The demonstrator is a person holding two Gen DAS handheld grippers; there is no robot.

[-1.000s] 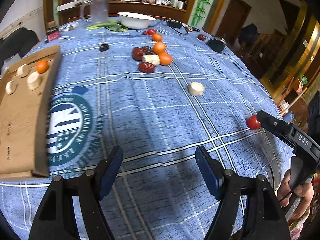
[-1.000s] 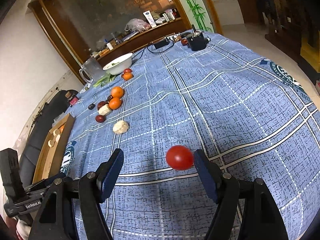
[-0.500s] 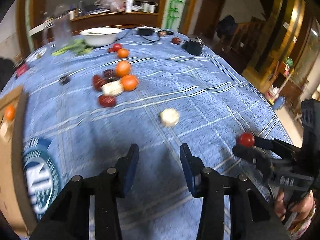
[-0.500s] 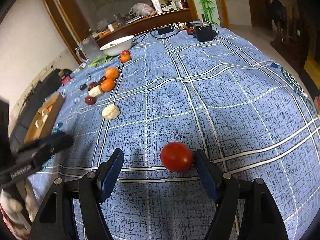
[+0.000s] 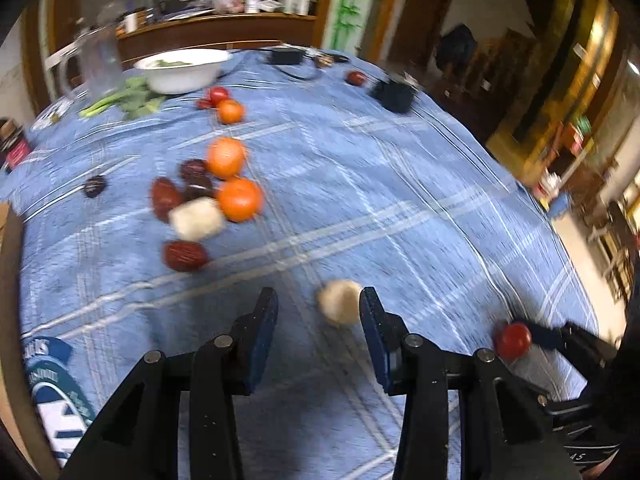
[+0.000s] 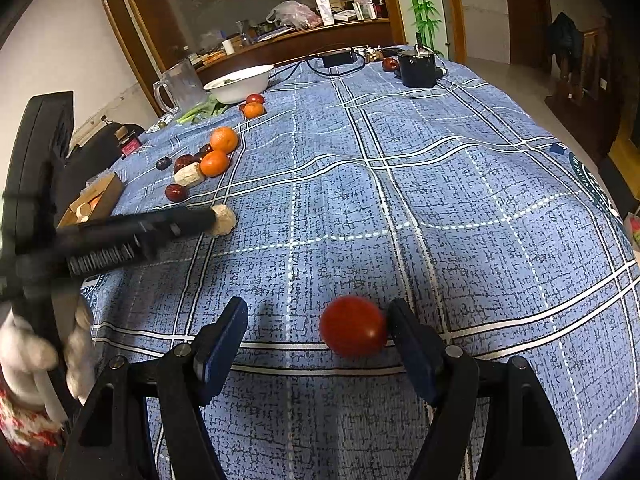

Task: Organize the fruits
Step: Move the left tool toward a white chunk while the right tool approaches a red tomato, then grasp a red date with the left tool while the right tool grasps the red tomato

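My left gripper (image 5: 318, 316) is open around a pale round fruit piece (image 5: 339, 302) that lies on the blue cloth against its right finger; it also shows in the right wrist view (image 6: 224, 219). My right gripper (image 6: 316, 332) is open with a red tomato (image 6: 354, 331) touching its right finger; the tomato also shows in the left wrist view (image 5: 513, 340). A cluster of oranges (image 5: 239, 199), dark red fruits (image 5: 185, 255) and a pale chunk (image 5: 196, 218) lies further back on the left.
A white bowl (image 5: 180, 70), a glass mug (image 5: 94, 62) and greens (image 5: 128, 100) stand at the back. A cardboard tray (image 6: 94, 200) with fruit pieces is at the left. A black box (image 6: 417, 67) and cables lie at the far edge.
My left gripper has swung right and forward and now straddles the pale fruit piece. The right gripper with the tomato against its finger has barely moved.
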